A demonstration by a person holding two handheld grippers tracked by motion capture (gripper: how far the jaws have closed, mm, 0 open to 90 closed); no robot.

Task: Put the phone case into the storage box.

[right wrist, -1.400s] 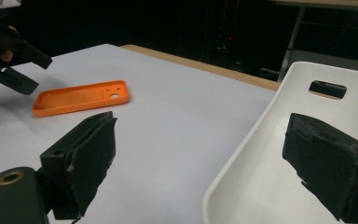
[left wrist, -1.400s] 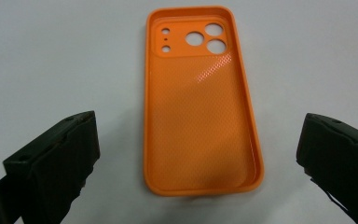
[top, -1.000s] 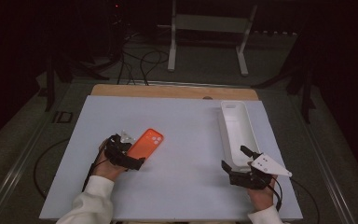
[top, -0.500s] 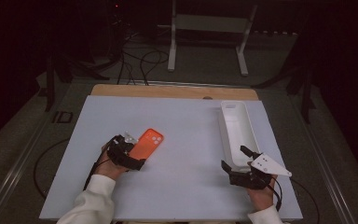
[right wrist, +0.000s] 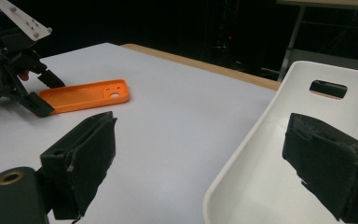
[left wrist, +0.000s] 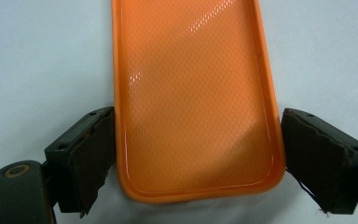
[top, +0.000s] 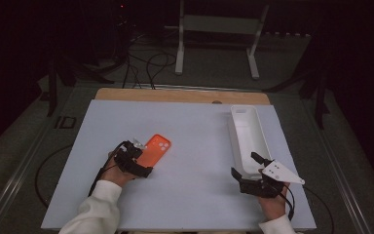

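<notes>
High view: orange phone case flat on table, left of the white tray. Left gripper at the case's near end; right gripper at the tray's near end.
Left gripper view: 2 fingers spread, flanking the case, touching or just beside its edges.
Right gripper view: fingers spread, straddling the tray's rim, gripping nothing.

phone case left, tray right
</notes>
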